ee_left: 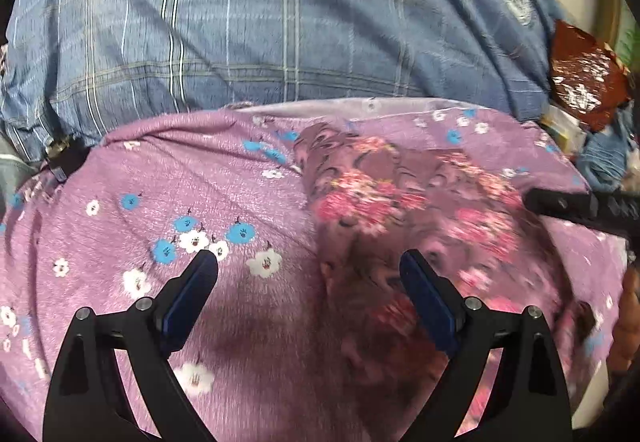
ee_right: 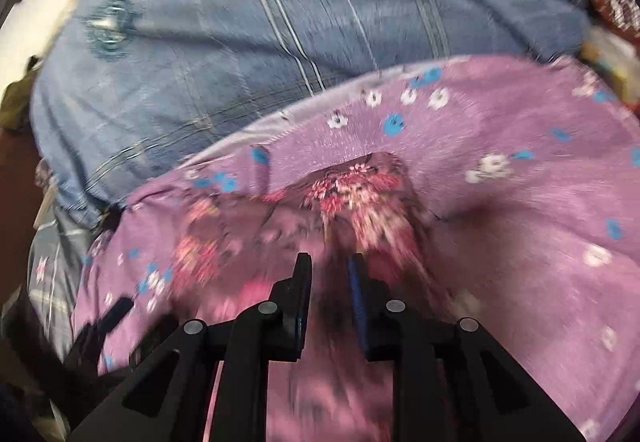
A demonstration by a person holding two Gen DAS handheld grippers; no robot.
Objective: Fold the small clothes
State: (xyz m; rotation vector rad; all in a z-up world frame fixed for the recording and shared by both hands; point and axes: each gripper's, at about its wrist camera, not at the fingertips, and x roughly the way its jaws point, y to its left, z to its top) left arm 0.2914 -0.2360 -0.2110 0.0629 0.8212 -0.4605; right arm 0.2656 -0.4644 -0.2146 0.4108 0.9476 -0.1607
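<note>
Wide-open left gripper (ee_left: pixel 308 262) hovers over rumpled pink-floral garment (ee_left: pixel 400 194) on lilac flowered sheet (ee_left: pixel 140 178); right gripper (ee_right: pixel 329 262) narrowly parted, grip unclear.

Left gripper (ee_left: pixel 308 262), left wrist view: the two black fingers (ee_left: pixel 196 282) with blue inner pads are spread wide apart, tips pointing forward and slightly inward, with nothing between them. Both finger linkages and their pivot pins show at the lower edge.

Right gripper (ee_right: pixel 330 264), right wrist view: the fingers (ee_right: pixel 302 282) stand close together and nearly parallel, a narrow gap left between the blue pads; motion blur hides whether anything is pinched there. In the left wrist view the right gripper enters from the right edge as a dark bar. In the right wrist view a blurred dark part of the left gripper shows at lower left.
</note>
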